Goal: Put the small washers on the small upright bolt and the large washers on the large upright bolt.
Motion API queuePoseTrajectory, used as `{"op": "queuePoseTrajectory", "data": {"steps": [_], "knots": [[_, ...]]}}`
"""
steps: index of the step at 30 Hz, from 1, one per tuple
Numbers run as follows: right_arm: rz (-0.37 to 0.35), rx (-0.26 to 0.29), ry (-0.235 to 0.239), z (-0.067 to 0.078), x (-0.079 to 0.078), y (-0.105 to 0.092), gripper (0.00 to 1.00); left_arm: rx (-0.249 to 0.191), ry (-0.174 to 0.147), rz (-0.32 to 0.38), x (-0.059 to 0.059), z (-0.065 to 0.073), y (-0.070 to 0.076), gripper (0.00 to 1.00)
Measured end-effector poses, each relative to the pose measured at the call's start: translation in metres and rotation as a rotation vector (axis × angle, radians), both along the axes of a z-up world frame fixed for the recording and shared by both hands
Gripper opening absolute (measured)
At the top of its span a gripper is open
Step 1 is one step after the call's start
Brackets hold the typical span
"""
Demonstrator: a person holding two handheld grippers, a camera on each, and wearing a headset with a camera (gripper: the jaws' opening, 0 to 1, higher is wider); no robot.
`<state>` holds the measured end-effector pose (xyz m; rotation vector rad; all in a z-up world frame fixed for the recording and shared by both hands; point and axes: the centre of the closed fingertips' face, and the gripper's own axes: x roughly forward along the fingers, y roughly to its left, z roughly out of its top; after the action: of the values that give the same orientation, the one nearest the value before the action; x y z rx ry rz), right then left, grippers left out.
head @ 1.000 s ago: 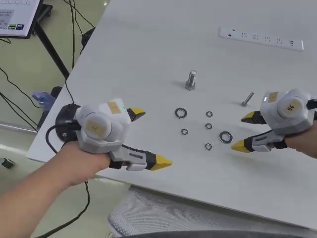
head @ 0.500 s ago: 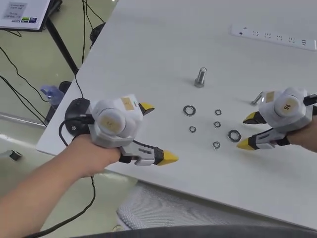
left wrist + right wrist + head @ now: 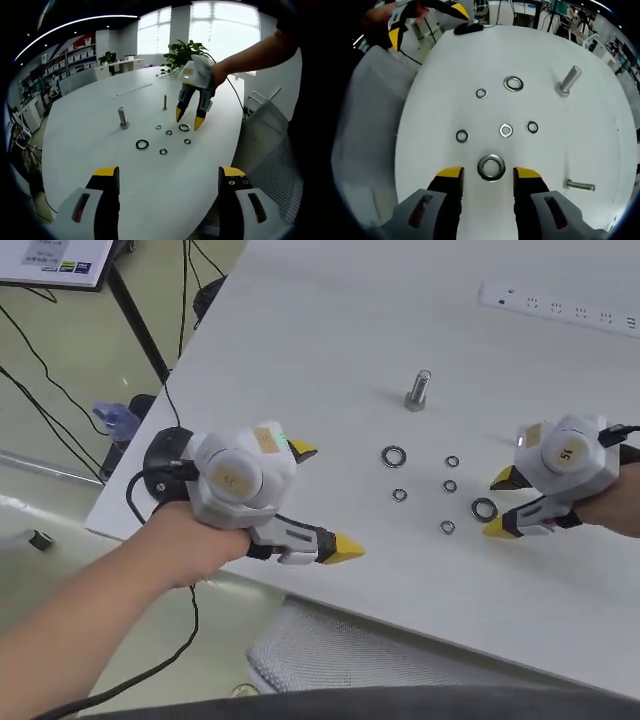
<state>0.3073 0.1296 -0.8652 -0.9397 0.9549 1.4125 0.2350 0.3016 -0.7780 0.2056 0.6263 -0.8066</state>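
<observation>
A large washer [image 3: 491, 167] lies flat on the white table [image 3: 300, 340], and the open right gripper [image 3: 489, 174] has one jaw on each side of it. The head view shows that washer [image 3: 484, 508] just ahead of the right gripper [image 3: 497, 505]. A second large washer [image 3: 394, 456] and several small washers [image 3: 450, 486] lie loose between the grippers. The large bolt [image 3: 419, 390] stands upright behind them. The small bolt [image 3: 164, 102] stands near the right gripper [image 3: 189, 119]. The left gripper [image 3: 322, 500] hovers open and empty near the table's front-left edge.
A white power strip [image 3: 560, 312] lies along the far side of the table. A black round device [image 3: 165, 455] with a cable sits at the left edge behind the left gripper. Cables and a monitor stand are on the floor to the left. A grey chair back [image 3: 330, 650] sits below the front edge.
The right gripper has moved forward, so the large washer now sits between its jaw tips instead of ahead of them. The left gripper stays about where it was. The head camera has shifted.
</observation>
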Motion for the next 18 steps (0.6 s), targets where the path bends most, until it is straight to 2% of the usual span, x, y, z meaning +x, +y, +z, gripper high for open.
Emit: {"op": "queuePoseTrajectory", "data": {"steps": [8, 12, 15, 18], "knots": [[0.01, -0.011, 0.005, -0.004, 0.0, 0.001, 0.37, -0.002, -0.001, 0.009, -0.005, 0.0, 0.002, 0.79], [0.019, -0.019, -0.011, -0.005, 0.001, 0.002, 0.36, -0.007, 0.001, 0.015, -0.008, 0.001, 0.002, 0.78], [0.06, -0.036, -0.043, -0.005, 0.003, 0.001, 0.33, -0.004, 0.007, 0.017, -0.01, 0.0, 0.004, 0.78], [0.056, -0.041, -0.041, -0.005, 0.002, 0.001, 0.33, -0.006, 0.005, 0.017, -0.01, 0.0, 0.004, 0.77]]}}
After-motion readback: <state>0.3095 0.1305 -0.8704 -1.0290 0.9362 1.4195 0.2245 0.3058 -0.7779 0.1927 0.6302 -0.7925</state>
